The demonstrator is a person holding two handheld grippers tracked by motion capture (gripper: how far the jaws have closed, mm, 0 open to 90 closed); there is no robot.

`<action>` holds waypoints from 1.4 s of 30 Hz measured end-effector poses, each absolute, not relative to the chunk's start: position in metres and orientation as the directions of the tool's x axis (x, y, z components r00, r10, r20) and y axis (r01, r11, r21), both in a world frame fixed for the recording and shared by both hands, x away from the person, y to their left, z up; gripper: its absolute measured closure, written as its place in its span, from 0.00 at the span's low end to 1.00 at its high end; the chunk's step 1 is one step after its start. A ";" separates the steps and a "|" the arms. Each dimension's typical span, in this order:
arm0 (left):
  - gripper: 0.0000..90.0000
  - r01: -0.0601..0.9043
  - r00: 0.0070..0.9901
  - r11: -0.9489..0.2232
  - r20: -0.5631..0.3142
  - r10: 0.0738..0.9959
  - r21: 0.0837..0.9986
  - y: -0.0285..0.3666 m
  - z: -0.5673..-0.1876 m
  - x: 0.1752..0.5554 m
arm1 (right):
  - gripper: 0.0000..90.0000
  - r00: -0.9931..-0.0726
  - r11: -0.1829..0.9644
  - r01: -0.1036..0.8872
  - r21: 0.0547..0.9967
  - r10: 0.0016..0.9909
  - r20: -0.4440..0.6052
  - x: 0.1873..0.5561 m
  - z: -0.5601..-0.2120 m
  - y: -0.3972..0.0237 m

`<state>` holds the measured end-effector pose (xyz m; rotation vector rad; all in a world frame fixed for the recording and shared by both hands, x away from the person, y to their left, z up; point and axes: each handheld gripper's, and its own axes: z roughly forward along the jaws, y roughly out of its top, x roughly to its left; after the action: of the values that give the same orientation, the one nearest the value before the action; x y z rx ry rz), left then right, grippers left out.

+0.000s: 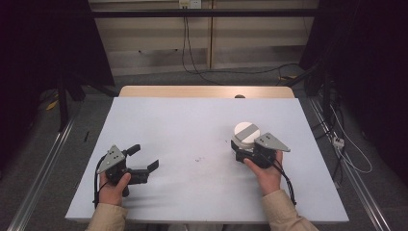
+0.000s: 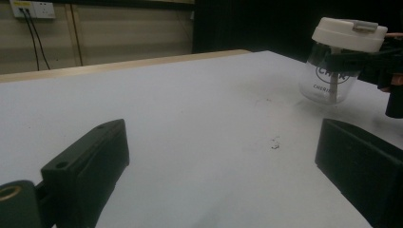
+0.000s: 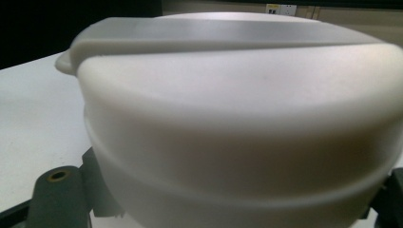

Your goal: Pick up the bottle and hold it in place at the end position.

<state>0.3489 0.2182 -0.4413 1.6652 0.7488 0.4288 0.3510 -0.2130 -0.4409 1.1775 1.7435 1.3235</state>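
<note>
Clear jar [image 1: 244, 138] (white-lidded), upright, table's right half

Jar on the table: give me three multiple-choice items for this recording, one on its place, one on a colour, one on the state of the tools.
1. Where is the jar?
A. at the right tool
B. at the left tool
C. on the floor

2. What colour is the jar's lid?
A. red
B. white
C. black

3. How do the tools stand?
A. both open
B. left closed on the jar, right open
C. left open with nothing in it, right closed on the jar

Answers: 1 A, the high view shows the jar against the right tool. 2 B, the lid looks white in the left gripper view. 3 C, the left jaws stand apart over bare table while the right ones clasp the jar below its lid.
</note>
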 end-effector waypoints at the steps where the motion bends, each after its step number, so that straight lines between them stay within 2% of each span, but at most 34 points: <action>1: 0.04 0.245 0.722 -0.092 -0.118 0.682 0.965 0.218 -0.441 0.349 | 0.20 -0.391 0.090 0.270 0.959 0.920 0.024 0.351 -0.441 -0.212; 42: 0.04 0.241 0.719 -0.100 -0.108 0.686 0.965 0.219 -0.442 0.347 | 0.20 -0.445 0.116 0.273 0.955 0.895 0.019 0.366 -0.437 -0.191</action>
<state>0.3474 0.2190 -0.4417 1.6709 0.7530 0.4419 0.3659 -0.1913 -0.4374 1.1350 1.8032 1.3449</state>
